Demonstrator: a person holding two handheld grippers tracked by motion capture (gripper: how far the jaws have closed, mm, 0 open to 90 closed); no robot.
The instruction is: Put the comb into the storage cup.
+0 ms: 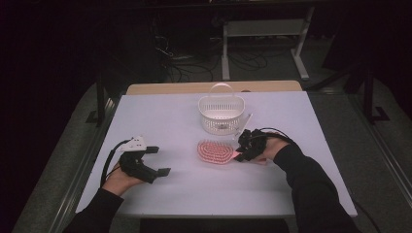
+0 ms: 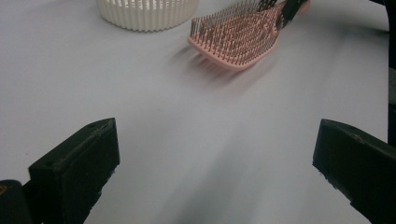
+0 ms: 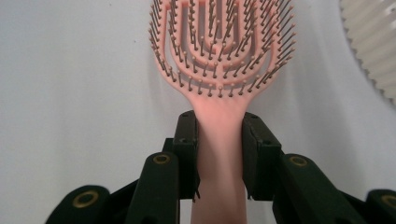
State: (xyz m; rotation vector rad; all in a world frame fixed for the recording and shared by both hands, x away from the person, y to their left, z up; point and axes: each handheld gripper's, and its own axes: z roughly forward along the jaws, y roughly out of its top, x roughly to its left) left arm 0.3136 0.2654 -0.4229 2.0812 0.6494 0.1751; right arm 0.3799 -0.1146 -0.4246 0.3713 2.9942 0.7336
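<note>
Gripping the pink hairbrush (image 1: 214, 152) by its handle at centre frame, the right gripper (image 1: 241, 150) has the pickup done; the white basket (image 1: 221, 114) just above waits, so the drop-in looks left. Left gripper view: brush upper right, own jaws wide apart, holding nothing. Right gripper view: both pads pinch the handle (image 3: 219, 140), bristles up, brush seemingly not lifted yet.
</note>
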